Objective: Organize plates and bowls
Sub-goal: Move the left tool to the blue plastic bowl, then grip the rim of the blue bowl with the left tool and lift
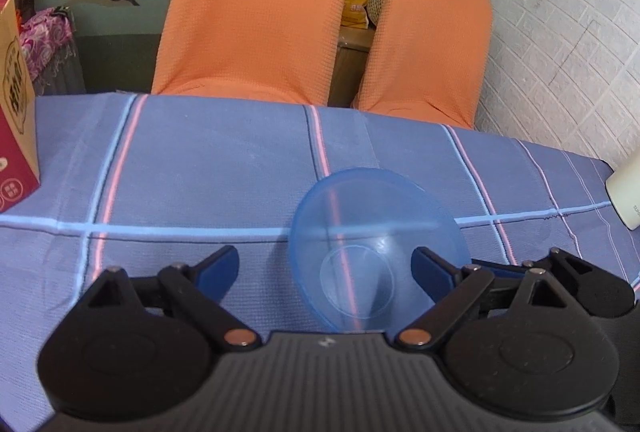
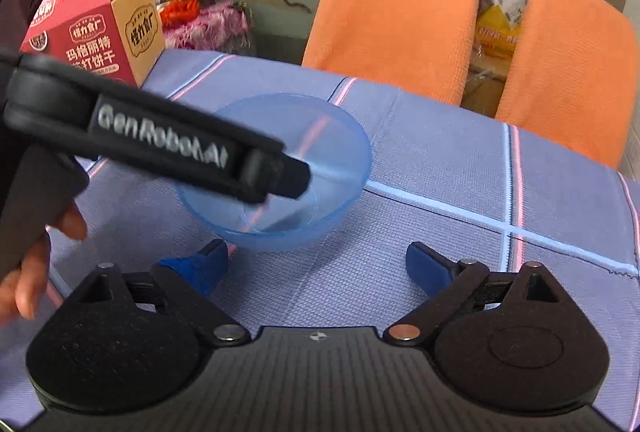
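Translucent blue bowl (image 1: 372, 244) on a blue striped tablecloth (image 1: 200, 159), left gripper (image 1: 324, 268) over it.

In the left wrist view the left gripper's jaws are spread wide, nothing between the pads; the bowl sits at about 1 o'clock from the gripper's middle, overlapping the right-hand blue fingertip (image 1: 430, 266), though contact cannot be told. In the right wrist view the bowl (image 2: 280, 167) stands upright at 11 o'clock, with the left gripper's body reaching in from 9 o'clock, its tip over the bowl's opening. The right gripper (image 2: 316, 264) is likewise spread and empty, just short of the bowl. A hand (image 2: 44, 252) holds the left handle at 8 o'clock. A red biscuit box (image 2: 96, 27) stands at 10 o'clock; two orange chairs (image 2: 392, 11) line the table's far edge.
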Tool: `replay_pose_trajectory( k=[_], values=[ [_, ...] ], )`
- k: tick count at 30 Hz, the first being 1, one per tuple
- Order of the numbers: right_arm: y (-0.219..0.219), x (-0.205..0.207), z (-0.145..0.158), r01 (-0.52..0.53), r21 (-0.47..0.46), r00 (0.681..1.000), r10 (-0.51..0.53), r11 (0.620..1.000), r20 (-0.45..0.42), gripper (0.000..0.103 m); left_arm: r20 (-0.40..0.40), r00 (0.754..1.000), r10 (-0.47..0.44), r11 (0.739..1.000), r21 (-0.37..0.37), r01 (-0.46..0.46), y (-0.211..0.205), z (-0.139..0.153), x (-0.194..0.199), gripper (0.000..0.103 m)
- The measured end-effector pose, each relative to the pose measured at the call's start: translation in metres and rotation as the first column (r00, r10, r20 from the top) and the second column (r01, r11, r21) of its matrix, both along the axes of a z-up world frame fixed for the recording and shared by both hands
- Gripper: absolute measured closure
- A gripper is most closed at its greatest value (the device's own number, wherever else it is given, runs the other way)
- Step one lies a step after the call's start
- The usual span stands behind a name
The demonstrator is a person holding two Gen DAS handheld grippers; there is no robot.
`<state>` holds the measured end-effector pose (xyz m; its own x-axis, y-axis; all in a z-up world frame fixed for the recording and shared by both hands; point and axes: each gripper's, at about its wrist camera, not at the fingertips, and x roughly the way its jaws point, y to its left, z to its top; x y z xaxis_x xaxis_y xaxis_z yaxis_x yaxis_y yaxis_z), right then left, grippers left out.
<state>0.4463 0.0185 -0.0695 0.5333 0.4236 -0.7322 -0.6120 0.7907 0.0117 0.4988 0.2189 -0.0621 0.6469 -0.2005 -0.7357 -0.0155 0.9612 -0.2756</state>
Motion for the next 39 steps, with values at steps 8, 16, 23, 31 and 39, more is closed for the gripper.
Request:
replay_pose_trajectory(
  k=[8,16,23,31,39],
  values=[
    [0.001,0.0,0.009,-0.007,0.01,1.0,0.007,1.0,0.019,0.021,0.01,1.0,0.011,1.0,0.007,-0.011,0.005,-0.002,0.001,0.011],
    [0.008,-0.001,0.009,-0.053,0.023,0.998,0.052,0.998,0.038,0.043,0.03,0.999,-0.025,0.998,0.056,0.024,-0.007,-0.003,0.002,0.06],
    [0.01,-0.016,0.019,-0.113,0.023,0.992,0.111,0.993,0.06,0.057,0.01,0.998,-0.057,0.996,0.066,0.057,-0.015,0.001,-0.013,0.068],
    [-0.019,-0.068,0.052,-0.116,0.029,0.985,0.112,0.993,0.131,0.057,0.062,0.995,-0.082,0.996,0.031,0.081,-0.044,0.038,-0.071,0.068],
    [-0.085,-0.152,0.079,-0.109,0.0,0.983,0.108,0.994,0.15,0.057,0.101,0.971,-0.215,0.976,-0.015,0.217,-0.115,0.068,-0.152,0.068]
  ],
)
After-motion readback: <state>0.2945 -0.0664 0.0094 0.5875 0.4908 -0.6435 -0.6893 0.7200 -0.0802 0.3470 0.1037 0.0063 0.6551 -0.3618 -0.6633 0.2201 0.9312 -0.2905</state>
